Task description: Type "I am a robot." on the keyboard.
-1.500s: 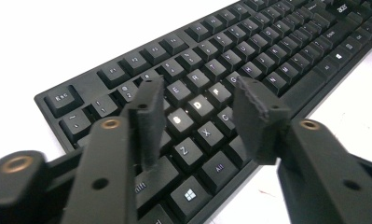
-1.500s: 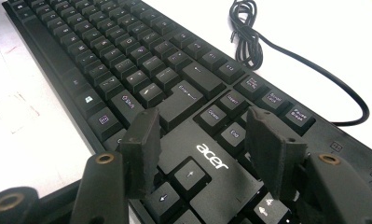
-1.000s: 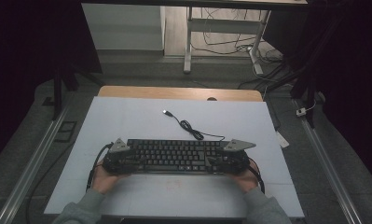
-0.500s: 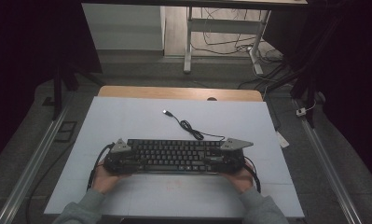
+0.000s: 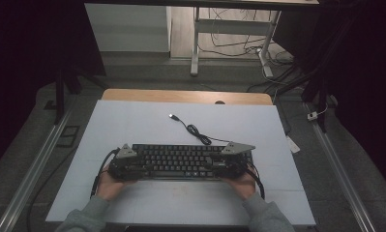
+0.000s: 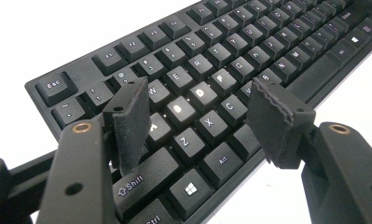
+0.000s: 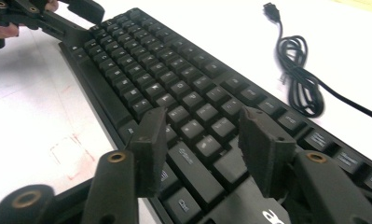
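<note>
Two grippers, left [image 5: 127, 163] released, right [image 5: 224, 162] closing unclenched, flank our keyboard [image 5: 178, 160]; we should clamp both ends evenly.

dim overhead, overexposed gripper views

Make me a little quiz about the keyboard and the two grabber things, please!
1. True or false: the keyboard lies flat on the white table.
2. Where is the plug end of the cable? A) stuck in a computer B) lying loose on the table C) held by a gripper
3. Fill in: the left gripper hovers over the letter keys with its jaws ____.

Key
1. True.
2. B. The plug lies free on the table beyond the keyboard.
3. Open; nothing is pinched between them. The right gripper, over the keyboard's other end, has just been closing its jaws but also grips nothing.
</note>
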`<state>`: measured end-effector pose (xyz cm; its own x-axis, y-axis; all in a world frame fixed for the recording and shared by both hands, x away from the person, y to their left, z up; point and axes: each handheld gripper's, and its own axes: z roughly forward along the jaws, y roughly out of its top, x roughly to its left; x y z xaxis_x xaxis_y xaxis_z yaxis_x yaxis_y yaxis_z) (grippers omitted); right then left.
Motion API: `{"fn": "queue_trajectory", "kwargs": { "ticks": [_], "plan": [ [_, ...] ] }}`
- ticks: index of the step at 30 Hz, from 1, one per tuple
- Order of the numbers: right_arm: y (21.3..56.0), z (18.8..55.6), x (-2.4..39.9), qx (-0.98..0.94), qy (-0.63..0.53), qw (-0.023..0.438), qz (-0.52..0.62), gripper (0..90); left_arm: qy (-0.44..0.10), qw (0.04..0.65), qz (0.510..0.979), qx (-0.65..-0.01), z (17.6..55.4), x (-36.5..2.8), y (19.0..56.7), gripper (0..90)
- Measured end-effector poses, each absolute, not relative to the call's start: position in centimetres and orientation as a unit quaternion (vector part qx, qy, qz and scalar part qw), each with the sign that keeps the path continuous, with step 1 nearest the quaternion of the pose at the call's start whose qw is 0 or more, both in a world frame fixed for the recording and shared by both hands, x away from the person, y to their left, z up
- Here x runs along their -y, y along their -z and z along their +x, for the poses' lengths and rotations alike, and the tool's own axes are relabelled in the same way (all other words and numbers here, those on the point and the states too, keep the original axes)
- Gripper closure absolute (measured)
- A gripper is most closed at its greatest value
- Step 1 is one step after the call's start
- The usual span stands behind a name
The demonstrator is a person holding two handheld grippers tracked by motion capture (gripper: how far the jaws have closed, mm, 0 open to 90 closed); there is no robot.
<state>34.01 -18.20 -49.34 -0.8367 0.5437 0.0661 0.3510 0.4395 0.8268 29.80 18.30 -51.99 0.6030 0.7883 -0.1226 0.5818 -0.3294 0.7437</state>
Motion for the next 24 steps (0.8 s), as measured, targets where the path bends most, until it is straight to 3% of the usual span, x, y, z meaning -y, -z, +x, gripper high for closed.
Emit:
{"fn": "queue_trajectory", "kwargs": {
  "ticks": [14, 24],
  "plan": [
    [49.4, 33.9, 15.5, -0.855, -0.454, 0.082, 0.237, 89.3, -0.134, 0.390, 0.808, -0.422, 29.9, -18.3, 52.1, 39.1],
    [49.7, 34.4, 13.5, -0.861, -0.449, 0.080, 0.226, 89.8, -0.136, 0.393, 0.803, -0.426, 30.0, -18.4, 52.1, 39.1]
  ]
}}
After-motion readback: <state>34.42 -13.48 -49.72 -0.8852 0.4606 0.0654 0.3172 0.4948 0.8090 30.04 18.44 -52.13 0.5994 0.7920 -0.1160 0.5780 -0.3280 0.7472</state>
